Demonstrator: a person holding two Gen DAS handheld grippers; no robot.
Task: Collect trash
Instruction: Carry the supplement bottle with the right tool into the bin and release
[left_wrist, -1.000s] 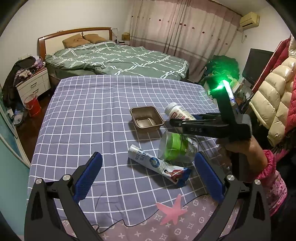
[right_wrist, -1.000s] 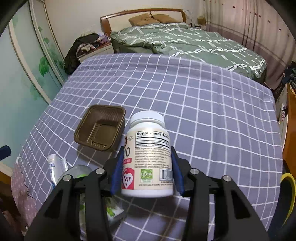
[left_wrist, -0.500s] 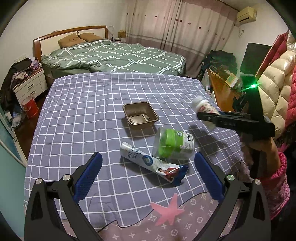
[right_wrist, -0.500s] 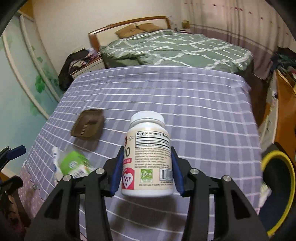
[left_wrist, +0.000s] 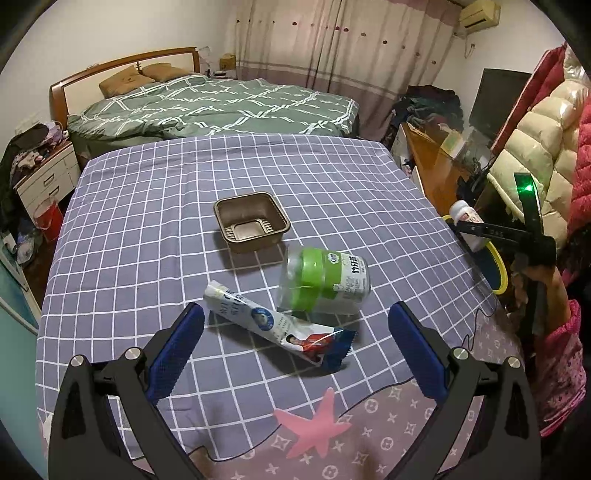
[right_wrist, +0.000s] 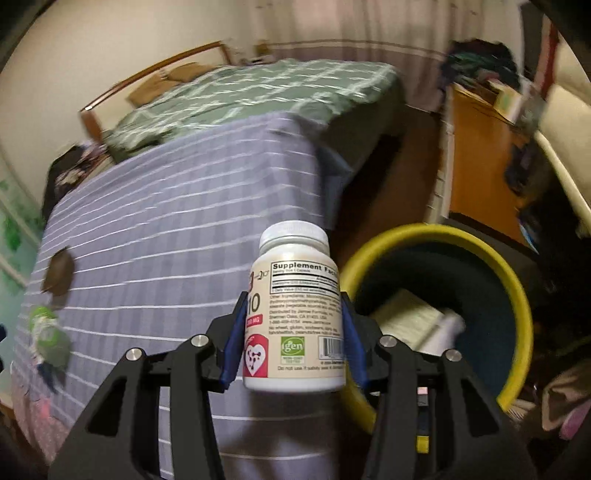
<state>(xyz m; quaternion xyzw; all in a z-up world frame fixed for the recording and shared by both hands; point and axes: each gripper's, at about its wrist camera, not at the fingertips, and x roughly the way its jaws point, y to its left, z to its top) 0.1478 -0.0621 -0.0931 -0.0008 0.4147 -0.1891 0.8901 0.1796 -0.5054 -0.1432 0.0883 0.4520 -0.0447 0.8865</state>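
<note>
Green-quilted bed (left_wrist: 221, 107), pink curtains (left_wrist: 332, 48), wooden headboard (left_wrist: 122, 66), white nightstand (left_wrist: 48, 181)

The checked purple bedspread (left_wrist: 147, 229) carries a brown tray (left_wrist: 251, 221), green-lidded jar (left_wrist: 325, 280) and wrapper (left_wrist: 277, 325).

- My left black two-finger gripper with blue pads (left_wrist: 295, 347): jaws spread wide, empty, angled downward.
- My right black blue-padded gripper (right_wrist: 293, 332): clamped, tilted downward.
</note>
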